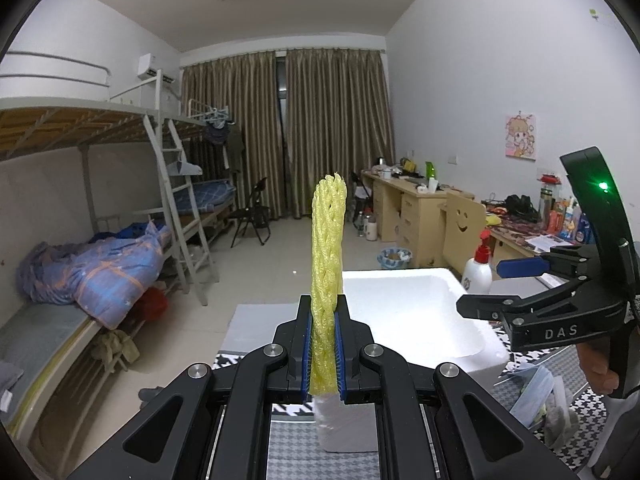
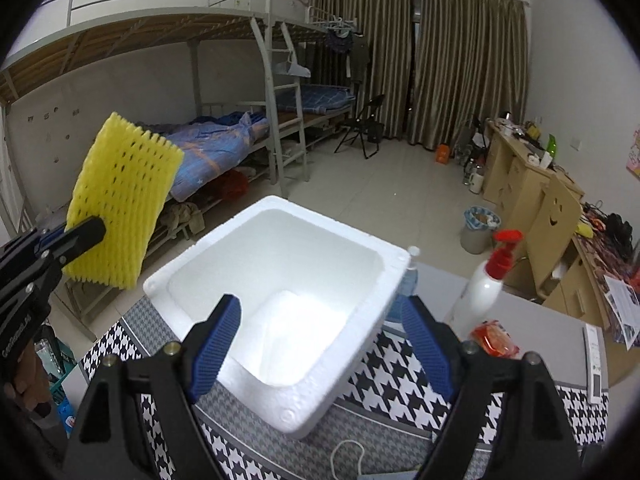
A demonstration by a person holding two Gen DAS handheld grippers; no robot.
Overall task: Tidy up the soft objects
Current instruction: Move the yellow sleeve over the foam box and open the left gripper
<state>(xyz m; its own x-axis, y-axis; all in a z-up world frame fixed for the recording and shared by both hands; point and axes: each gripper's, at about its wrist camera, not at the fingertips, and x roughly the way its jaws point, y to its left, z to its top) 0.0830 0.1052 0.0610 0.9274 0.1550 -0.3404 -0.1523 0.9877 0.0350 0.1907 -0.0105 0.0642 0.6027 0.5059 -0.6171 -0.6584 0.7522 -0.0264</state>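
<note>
My left gripper (image 1: pixel 324 350) is shut on a yellow foam net sleeve (image 1: pixel 327 256), which stands upright, edge-on, between the blue pads. In the right wrist view the sleeve (image 2: pixel 124 200) hangs in the air left of the white foam box (image 2: pixel 280 292), held by the left gripper (image 2: pixel 80 236). The box (image 1: pixel 416 312) is open and looks empty; it stands on the houndstooth cloth (image 2: pixel 400 384). My right gripper (image 2: pixel 320 340) is open and empty, just above the box's near rim. It also shows at the right of the left wrist view (image 1: pixel 480 288).
A white pump bottle with a red top (image 2: pixel 486 284) stands right of the box, with an orange packet (image 2: pixel 494 338) beside it. A clear plastic bag (image 1: pixel 540 400) lies on the cloth. A white cord (image 2: pixel 348 456) lies near the front. Bunk beds (image 2: pixel 224 140) stand behind, desks (image 2: pixel 528 188) at the right.
</note>
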